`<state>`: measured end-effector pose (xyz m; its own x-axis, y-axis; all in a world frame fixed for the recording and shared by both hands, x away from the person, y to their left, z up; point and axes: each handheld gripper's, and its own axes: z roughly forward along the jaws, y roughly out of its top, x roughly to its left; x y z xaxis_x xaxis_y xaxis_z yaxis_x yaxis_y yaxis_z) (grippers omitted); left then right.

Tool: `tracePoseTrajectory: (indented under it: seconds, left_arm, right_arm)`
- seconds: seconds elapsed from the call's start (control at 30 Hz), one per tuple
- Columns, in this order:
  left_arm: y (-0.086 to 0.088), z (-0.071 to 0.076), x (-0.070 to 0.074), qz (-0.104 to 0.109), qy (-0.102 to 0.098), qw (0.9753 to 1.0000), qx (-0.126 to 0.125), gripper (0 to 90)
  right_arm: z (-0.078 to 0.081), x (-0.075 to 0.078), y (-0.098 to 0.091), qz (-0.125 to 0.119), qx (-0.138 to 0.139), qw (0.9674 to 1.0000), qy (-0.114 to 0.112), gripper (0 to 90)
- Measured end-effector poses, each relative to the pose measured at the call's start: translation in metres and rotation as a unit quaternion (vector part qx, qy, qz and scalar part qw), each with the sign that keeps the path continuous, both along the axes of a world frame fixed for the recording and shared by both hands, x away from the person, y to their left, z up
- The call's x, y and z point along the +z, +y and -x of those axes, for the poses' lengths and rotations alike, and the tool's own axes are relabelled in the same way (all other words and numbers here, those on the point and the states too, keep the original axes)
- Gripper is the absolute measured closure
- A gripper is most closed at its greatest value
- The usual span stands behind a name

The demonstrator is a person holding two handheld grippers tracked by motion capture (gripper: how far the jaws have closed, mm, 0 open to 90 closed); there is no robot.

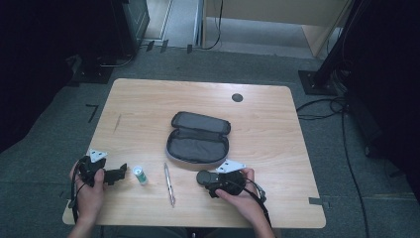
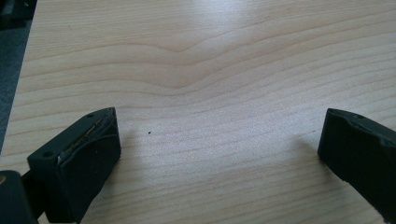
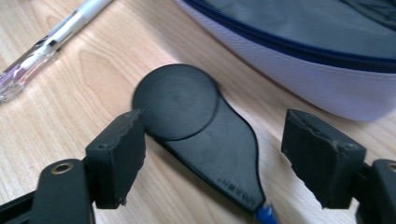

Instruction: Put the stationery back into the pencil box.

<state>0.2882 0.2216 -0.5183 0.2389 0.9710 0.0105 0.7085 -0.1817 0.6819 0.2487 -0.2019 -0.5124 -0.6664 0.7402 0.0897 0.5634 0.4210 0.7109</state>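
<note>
Black and teardrop-shaped, a tape measure (image 3: 201,140) lies flat on the table (image 3: 56,154) between the jaws of the right gripper (image 3: 212,158), seen in the right gripper view. Those jaws stand apart, one on each side of the tape measure; the left jaw sits just at its round edge, the right jaw is clear of it, and neither pad presses on it. A short blue tab pokes out at its narrow end. Just behind it lies the open pouch (image 3: 299,51), its pale wall with a blue zip close to the tape measure. A pen (image 3: 51,42) lies off to the upper left.

From above, the right gripper (image 1: 210,179) rests low near the table's front edge, the hand (image 1: 242,196) wrapped round its body from behind, pointing left toward the pen (image 1: 169,183). The pouch (image 1: 198,138) lies open mid-table.

Left gripper (image 1: 119,173): jaws wide apart over bare wood (image 2: 210,84), nothing between them. Its hand (image 1: 90,188) holds it at the front left corner, aimed right at a small green-and-white bottle (image 1: 140,174) that stands just beyond its tips.
</note>
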Motion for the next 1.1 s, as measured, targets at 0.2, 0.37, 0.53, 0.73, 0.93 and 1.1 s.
tracePoseTrajectory:
  seconds: [0.2, 0.37, 0.53, 0.73, 0.93, 1.1]
  left_arm:
    - [0.0, 0.0, 0.0, 0.0, 0.0, 1.0, 0.0, 0.0]
    - [0.0, 0.0, 0.0, 0.0, 0.0, 1.0, 0.0, 0.0]
    - [0.0, 0.0, 0.0, 0.0, 0.0, 1.0, 0.0, 0.0]
    - [0.0, 0.0, 0.0, 0.0, 0.0, 1.0, 0.0, 0.0]
    - [0.0, 0.0, 0.0, 0.0, 0.0, 1.0, 0.0, 0.0]
    - [0.0, 0.0, 0.0, 0.0, 0.0, 1.0, 0.0, 0.0]
  right_arm:
    - [0.002, -0.004, 0.009, 0.006, 0.022, 0.9997, 0.001, 24.1]
    - [0.003, -0.004, 0.011, 0.004, 0.023, 0.9997, -0.002, 27.8]
    - [0.004, -0.004, 0.012, 0.008, 0.023, 0.9996, -0.012, 32.9]
    - [0.007, -0.005, 0.016, 0.015, 0.032, 0.9991, -0.023, 34.2]
    - [0.01, -0.006, 0.022, 0.012, 0.045, 0.9986, -0.026, 34.1]
    - [0.013, -0.007, 0.027, 0.014, 0.052, 0.998, -0.032, 34.1]
